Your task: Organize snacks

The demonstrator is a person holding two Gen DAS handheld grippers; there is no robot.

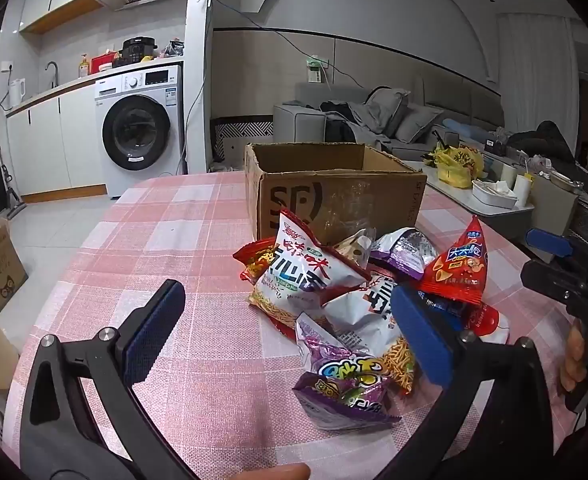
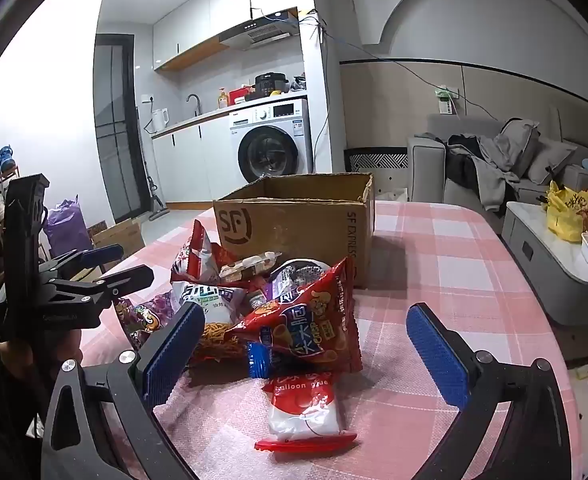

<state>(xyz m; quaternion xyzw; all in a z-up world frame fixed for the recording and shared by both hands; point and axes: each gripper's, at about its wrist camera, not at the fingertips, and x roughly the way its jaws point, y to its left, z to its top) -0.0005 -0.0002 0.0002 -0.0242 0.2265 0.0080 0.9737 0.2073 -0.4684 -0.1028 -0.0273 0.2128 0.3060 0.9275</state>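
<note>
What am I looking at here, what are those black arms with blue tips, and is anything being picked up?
There is no robot. A person holds a hand-operated two-finger gripper in each hand, each with a wide-angle camera looking along its fingers. One picture comes from the left gripper, the other from the right gripper. The blue tips are its grip pads. Both grippers are open and hold nothing. On the pink checked tablecloth lies a pile of snack bags, including a red triangular chip bag and a purple bag. Behind the pile stands an open cardboard box.
</note>
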